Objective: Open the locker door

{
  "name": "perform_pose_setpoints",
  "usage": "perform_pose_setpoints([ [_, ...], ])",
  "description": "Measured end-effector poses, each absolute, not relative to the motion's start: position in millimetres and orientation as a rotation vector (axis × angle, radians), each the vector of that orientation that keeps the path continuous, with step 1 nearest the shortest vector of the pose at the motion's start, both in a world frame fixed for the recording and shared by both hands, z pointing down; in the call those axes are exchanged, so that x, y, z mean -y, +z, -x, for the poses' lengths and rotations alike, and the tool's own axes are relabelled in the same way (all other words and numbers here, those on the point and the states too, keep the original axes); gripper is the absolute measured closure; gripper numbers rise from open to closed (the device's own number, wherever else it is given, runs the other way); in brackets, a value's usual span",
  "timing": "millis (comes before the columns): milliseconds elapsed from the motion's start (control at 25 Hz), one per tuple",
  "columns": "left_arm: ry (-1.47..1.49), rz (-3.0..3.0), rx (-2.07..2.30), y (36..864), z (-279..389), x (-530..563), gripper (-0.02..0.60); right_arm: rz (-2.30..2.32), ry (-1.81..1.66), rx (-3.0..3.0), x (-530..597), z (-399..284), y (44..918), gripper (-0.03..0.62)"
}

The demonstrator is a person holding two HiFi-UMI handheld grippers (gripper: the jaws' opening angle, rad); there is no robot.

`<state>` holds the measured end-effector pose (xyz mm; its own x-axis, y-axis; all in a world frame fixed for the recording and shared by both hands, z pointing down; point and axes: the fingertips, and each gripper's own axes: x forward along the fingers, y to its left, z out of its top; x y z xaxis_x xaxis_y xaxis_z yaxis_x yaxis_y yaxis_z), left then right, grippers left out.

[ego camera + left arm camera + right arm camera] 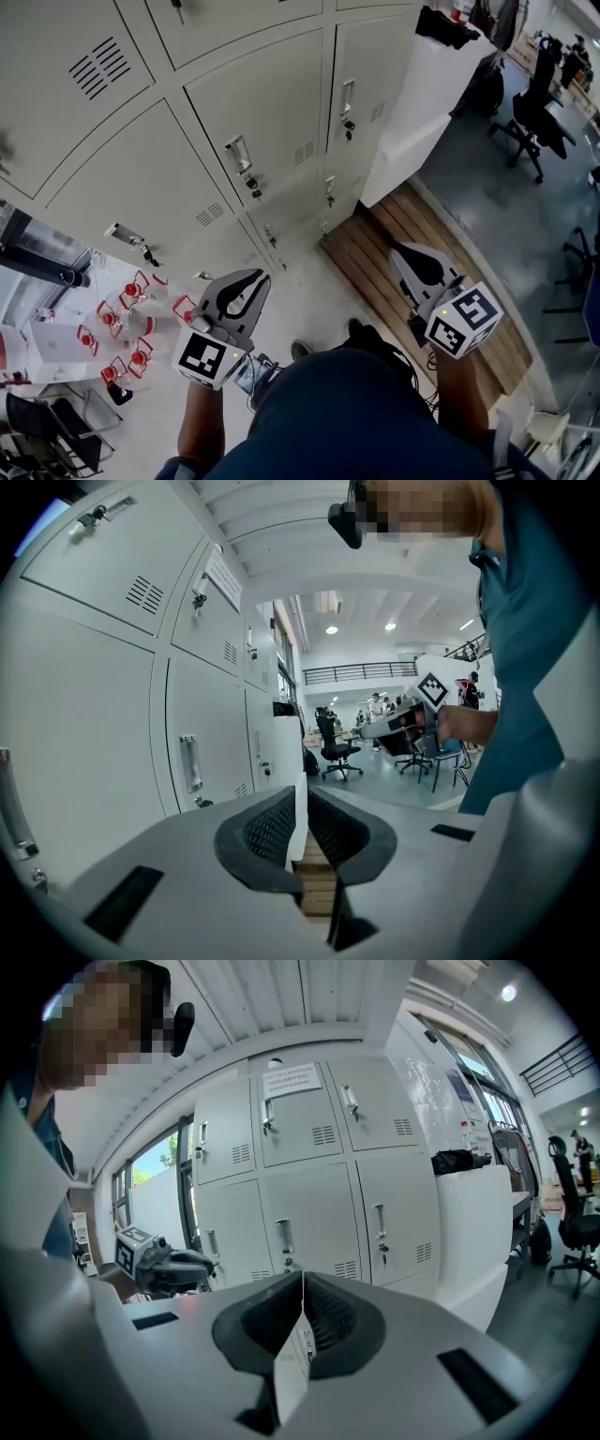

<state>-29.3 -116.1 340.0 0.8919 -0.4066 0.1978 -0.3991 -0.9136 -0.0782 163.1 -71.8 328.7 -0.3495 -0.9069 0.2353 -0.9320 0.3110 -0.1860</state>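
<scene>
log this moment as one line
left tongs: shut, empty | right tongs: shut, empty | locker doors: closed, untouched

From my end the locker doors [141, 178] look like matt painted sheet metal, pale grey, with shinier bare-metal handles [239, 153]. The left gripper [258, 277] and right gripper [398, 251] have smooth matt grey plastic shells. The pads [267, 827] are black, ribbed, kinda rubbery-looking. The platform [375, 253] is slatted wood, and the floor [469, 187] is slightly glossy.

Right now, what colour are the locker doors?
The locker doors are pale grey, almost white. The right gripper view shows them best.
</scene>
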Motion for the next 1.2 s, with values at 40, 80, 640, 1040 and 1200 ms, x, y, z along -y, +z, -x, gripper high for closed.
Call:
perform_pose_setpoints([
  [40,-0.323,3.021,-0.659,339,31,118,0.528,-1.723,0.461,2.471,74,-164,333,0.557],
  [80,-0.319,3.020,-0.687,338,33,122,0.528,-1.712,0.470,2.470,78,-166,336,0.557],
  [640,-0.284,2.988,-1.023,330,36,156,0.528,-1.431,0.362,2.643,178,-145,311,0.557],
  [1040,-0.315,2.967,-1.156,342,56,156,0.528,-1.311,0.347,2.686,198,-127,313,0.557],
  [1200,-0.305,2.962,-1.183,343,61,155,0.528,-1.265,0.335,2.701,207,-113,314,0.557],
])
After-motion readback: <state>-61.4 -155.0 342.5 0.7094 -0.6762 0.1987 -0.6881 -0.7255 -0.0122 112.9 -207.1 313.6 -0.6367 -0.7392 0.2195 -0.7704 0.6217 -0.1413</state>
